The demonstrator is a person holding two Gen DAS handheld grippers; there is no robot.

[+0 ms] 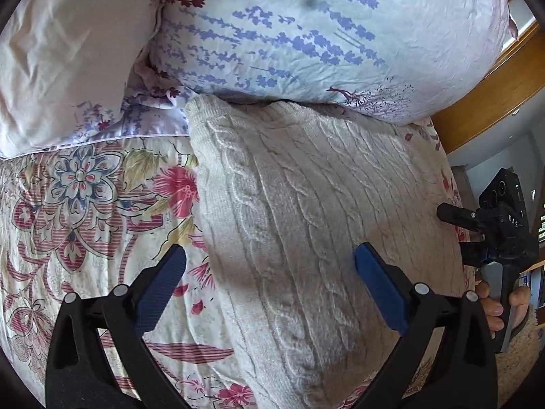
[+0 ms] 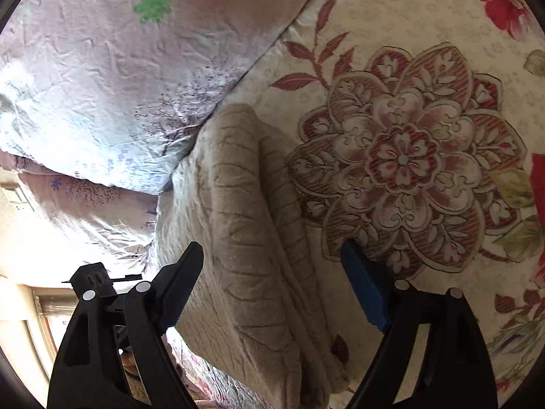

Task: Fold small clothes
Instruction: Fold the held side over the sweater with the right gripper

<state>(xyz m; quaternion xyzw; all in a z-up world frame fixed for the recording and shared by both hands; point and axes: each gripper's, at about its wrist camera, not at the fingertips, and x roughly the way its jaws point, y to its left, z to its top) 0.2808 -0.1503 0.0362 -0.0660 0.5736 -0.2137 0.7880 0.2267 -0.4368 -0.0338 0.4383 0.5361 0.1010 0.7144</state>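
A cream knitted sweater is seen lying on the flowered bed cover, and its far end is tucked against the pale pillows ahead of the left hand-held gripper. The sweater is already folded into a long, narrow shape, with its side folded over so that layers are stacked. The left hand-held gripper is held wide apart and nothing is held in it; its right finger is over the knit and its left finger is over the bed cover, so the sweater's left edge lies between the two fingers. The right hand-held gripper is also spread wide and nothing is gripped by it. In the right wrist view the sweater is seen between the fingers, with its folded edge running forward from the hand-held gripper, and the flowered bed cover is seen to its right. The right hand-held gripper is also seen from the left wrist view, far to the right at the sweater's other edge, and only there its fingers are too small to be read clearly. It is judged that the side folds are done and that the last fold is in hand. For the next move, the near end of the sweater would need to be pinched at both edges, lifted and laid over toward the pillows, with both sides kept even so the layers are not pulled apart.
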